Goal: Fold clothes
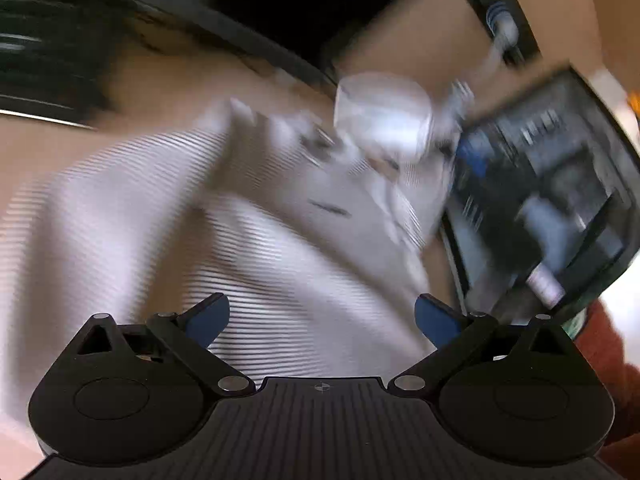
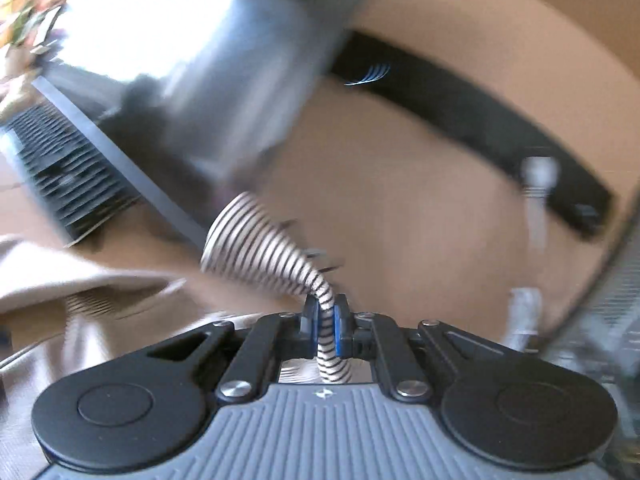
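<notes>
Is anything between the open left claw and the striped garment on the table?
Nothing visible. The left claw is open above the white, thin-striped garment, with only air between. A clear glass and a dark box sit at the cloth's far edge, off the path. The right claw is shut on a striped fold.

Left gripper (image 1: 322, 320) is spread wide, the two blue pads (image 1: 208, 318) far apart with nothing between them, pointing down and forward. Its black linkage arms are splayed out to both sides. Right gripper (image 2: 326, 320) is the opposite: jaws pinched together, blue fingertips (image 2: 339, 330) clamped on a bunched bit of the striped garment (image 2: 256, 246), which runs out ahead of them. Links are pulled in close to the middle. Both views are pretty motion-blurred.
</notes>
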